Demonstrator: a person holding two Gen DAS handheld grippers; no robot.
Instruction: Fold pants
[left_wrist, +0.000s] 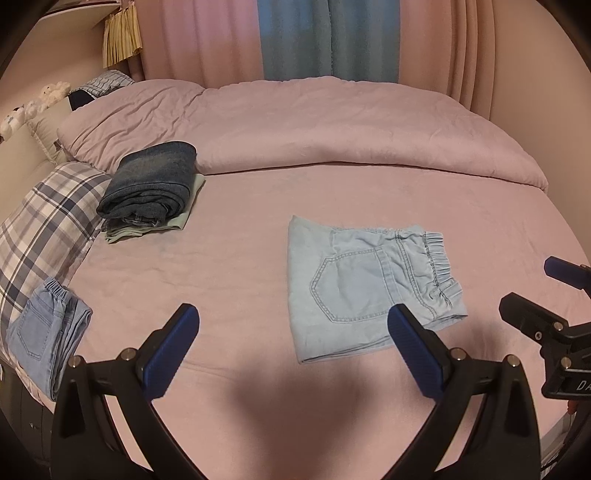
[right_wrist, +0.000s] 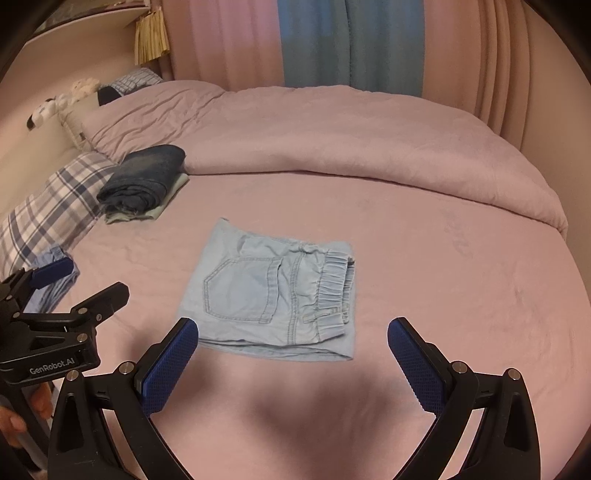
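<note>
Light blue pants (left_wrist: 365, 288) lie folded into a small rectangle on the pink bed sheet (left_wrist: 229, 273), back pocket up, elastic waistband to the right. They also show in the right wrist view (right_wrist: 273, 295). My left gripper (left_wrist: 293, 321) is open and empty, held above the sheet just in front of and left of the pants. My right gripper (right_wrist: 293, 332) is open and empty, just in front of the pants. Each gripper appears at the edge of the other's view: the right gripper (left_wrist: 535, 291) and the left gripper (right_wrist: 85, 280).
A stack of folded dark jeans (left_wrist: 151, 184) on a pale green garment sits at the back left. Another folded light blue pair (left_wrist: 48, 332) lies on a plaid pillow (left_wrist: 48, 221) at the left. A pink duvet (left_wrist: 314, 125) is bunched across the back.
</note>
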